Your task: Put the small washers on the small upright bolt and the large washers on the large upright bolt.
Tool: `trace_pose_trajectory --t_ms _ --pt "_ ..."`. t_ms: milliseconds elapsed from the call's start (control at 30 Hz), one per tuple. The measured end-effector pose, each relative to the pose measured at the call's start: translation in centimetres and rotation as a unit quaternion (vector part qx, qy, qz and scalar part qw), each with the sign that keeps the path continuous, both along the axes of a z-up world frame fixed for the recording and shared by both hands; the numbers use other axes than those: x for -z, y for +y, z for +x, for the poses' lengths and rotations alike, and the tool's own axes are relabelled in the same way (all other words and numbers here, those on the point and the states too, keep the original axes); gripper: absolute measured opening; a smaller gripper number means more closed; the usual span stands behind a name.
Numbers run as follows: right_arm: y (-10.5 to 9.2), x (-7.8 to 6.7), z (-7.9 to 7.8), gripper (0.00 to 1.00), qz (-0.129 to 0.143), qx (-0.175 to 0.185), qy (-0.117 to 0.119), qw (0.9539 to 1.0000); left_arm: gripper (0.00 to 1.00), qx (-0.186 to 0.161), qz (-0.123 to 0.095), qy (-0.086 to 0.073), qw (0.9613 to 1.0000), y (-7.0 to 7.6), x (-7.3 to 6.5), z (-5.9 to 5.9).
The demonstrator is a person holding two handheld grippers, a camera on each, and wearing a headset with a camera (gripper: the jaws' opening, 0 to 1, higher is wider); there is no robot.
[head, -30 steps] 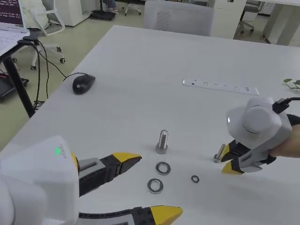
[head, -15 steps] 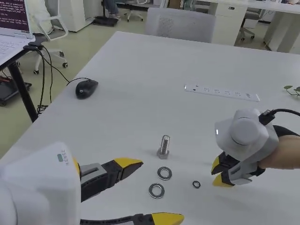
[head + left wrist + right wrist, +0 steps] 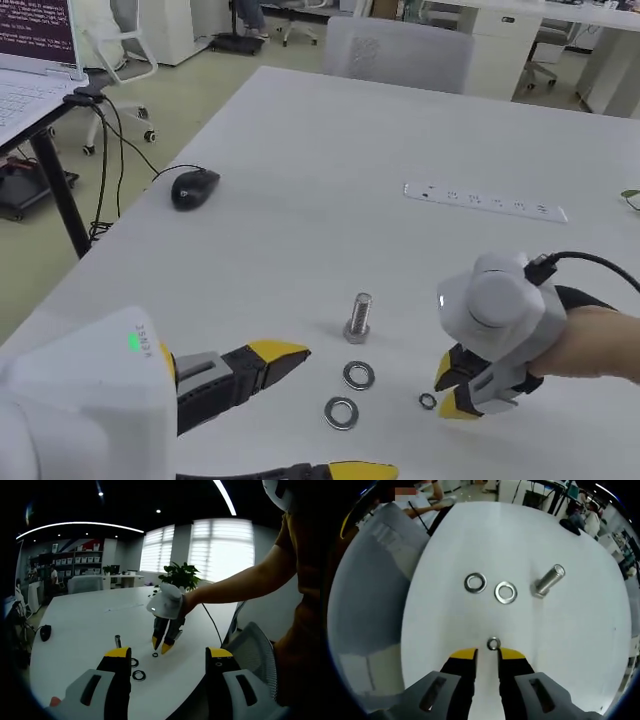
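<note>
My right hand-held gripper [image 3: 446, 392] has been closing in on the small washer [image 3: 428, 401]. A second ago it was hanging well off to the washer's right; now its yellow tips are sitting just beside it. The large bolt [image 3: 360, 318] and the two large washers [image 3: 359, 375] [image 3: 341, 411] are keeping their places on the worktop [image 3: 300, 200], though my head camera has been drifting.

In the right gripper view, the small washer [image 3: 493, 643] is lying flat, hole up, dead ahead of the narrow gap between the jaws and just past their tips. The right hand-held gripper [image 3: 489, 655] is standing slightly open and holding nothing. I am judging that a short push forward and down is what the pick calls for.

The left hand-held gripper [image 3: 325, 410] is waiting wide open and empty near the large washers, farther from the small one, so the right is the one I'm using.
</note>
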State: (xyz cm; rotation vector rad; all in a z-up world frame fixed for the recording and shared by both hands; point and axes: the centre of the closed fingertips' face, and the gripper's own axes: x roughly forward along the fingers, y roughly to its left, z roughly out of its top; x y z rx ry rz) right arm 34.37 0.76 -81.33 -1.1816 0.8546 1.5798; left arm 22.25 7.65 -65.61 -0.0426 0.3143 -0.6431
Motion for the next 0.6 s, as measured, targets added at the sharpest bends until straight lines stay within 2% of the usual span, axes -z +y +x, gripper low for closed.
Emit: trace_pose_trajectory --t_ms 500,600 --pt "0.4 1.4 0.5 0.19 -0.013 -0.007 0.000 0.9999 0.59 -0.004 -0.004 0.003 1.0000 0.4 0.2 0.8" --pt "0.6 1.2 0.6 0.18 -0.006 -0.009 -0.002 0.9999 0.59 -0.004 -0.004 0.004 1.0000 0.3 0.4 0.8"
